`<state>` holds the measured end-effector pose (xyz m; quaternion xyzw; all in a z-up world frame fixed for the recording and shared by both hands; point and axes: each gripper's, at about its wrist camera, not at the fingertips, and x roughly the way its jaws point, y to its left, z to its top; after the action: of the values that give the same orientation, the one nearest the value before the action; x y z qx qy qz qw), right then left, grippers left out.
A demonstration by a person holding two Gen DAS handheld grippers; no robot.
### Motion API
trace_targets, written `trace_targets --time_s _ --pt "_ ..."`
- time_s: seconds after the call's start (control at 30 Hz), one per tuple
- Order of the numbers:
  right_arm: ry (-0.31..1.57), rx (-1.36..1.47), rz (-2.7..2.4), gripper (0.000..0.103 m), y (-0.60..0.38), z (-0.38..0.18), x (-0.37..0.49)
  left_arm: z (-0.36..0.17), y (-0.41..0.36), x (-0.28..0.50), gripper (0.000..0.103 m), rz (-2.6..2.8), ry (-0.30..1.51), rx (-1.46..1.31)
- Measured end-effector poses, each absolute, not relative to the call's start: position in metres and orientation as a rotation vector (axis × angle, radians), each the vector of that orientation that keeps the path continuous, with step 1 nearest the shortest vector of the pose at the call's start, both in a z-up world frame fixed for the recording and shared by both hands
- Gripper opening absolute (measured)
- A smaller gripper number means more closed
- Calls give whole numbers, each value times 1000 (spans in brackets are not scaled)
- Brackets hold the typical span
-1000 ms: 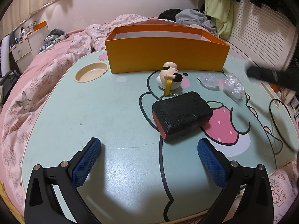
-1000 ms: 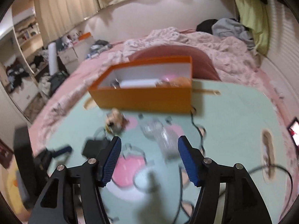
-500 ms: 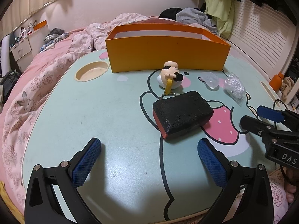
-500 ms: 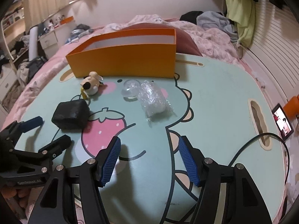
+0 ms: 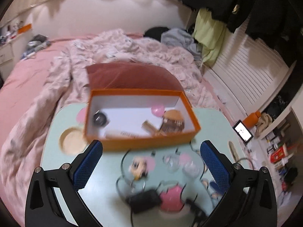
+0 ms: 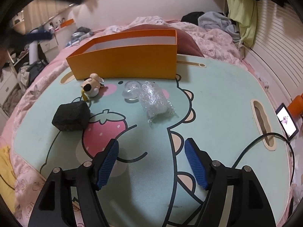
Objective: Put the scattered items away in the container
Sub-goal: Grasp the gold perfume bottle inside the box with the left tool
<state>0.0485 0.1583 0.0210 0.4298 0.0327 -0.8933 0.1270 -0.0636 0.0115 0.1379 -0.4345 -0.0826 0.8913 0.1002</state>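
Observation:
The orange box (image 5: 142, 143) stands at the far side of the mint-green table (image 6: 217, 94); several small items lie inside it. In front of it lie a toy dog (image 6: 91, 85), a black block (image 6: 72, 116), a clear cup (image 6: 130, 89) and a bubble-wrap bundle (image 6: 155, 100). My left gripper (image 5: 151, 162) hangs high above these items, its jaws closing slightly from wide with nothing between them; this view is blurred. My right gripper (image 6: 151, 162) sits low near the front edge, short of the bubble wrap, its jaws opening and empty.
A black cable (image 6: 265, 141) loops over the table's right side near a slot. A lit phone (image 6: 286, 121) and an orange bottle (image 5: 253, 119) stand off the right edge. A round cup recess (image 5: 71, 141) lies left of the box. Pink bedding surrounds the table.
The left gripper has risen sharply and now looks down into the box; it left the lower left of the right wrist view. The right gripper's jaws stand wider apart.

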Motion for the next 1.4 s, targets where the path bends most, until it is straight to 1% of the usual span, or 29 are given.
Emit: trace_targets --time_s 0.07,0.13,0.17,0.23,0.3,0.4,0.43,0.5,0.57,0.8,0.83,0.93,0.97,1.03,1.13,1.17,1.2,1.23,1.27,1.33,1.4 --pt "94 1250 -2600 73 158 21 49 127 22 -97 79 2558 -229 -1421" --pt "88 1249 -2599 75 159 21 49 109 35 -124 70 2467 -227 -1563" --pt "84 1248 -2598 75 159 21 49 96 42 -140 69 2418 -209 -1655" --pt "72 1248 -2599 76 161 20 49 78 49 -159 62 2388 -127 -1764" --pt "61 1244 -2599 77 162 20 49 63 57 -172 62 2369 -12 -1844" --pt "58 1243 -2600 78 162 20 49 46 61 -183 62 2318 16 -1918" --pt "57 1243 -2599 78 162 20 49 41 61 -186 63 2303 3 -1937" --pt "54 1244 -2601 78 162 20 49 38 59 -190 62 2287 -84 -1911" --pt "48 1244 -2601 79 163 20 49 37 56 -193 62 2281 -122 -1900" --pt "52 1248 -2600 81 163 20 49 45 30 -204 62 2420 -106 -1925" --pt "50 1248 -2600 82 163 20 49 46 26 -203 62 2416 -144 -1923" --pt "47 1249 -2598 82 163 20 49 52 16 -200 62 2353 -374 -1882" --pt "48 1249 -2598 82 163 20 49 54 18 -197 62 2341 -423 -1871" --pt "48 1249 -2599 82 163 21 49 55 23 -198 62 2345 -421 -1896" --pt "45 1248 -2598 82 163 21 49 45 34 -203 61 2358 -367 -1986" --pt "45 1247 -2597 82 163 21 49 37 35 -204 53 2360 -363 -2027" --pt "45 1247 -2598 82 163 21 49 33 37 -208 48 2371 -354 -2043" --pt "45 1244 -2601 82 163 21 49 32 40 -209 38 2402 -316 -2045" --pt "44 1243 -2601 82 163 21 49 33 43 -207 26 2434 -266 -2043" --pt "36 1245 -2599 82 164 21 48 33 45 -203 19 2462 -195 -2020" --pt "27 1244 -2599 82 164 20 48 34 43 -199 19 2453 -181 -1989"
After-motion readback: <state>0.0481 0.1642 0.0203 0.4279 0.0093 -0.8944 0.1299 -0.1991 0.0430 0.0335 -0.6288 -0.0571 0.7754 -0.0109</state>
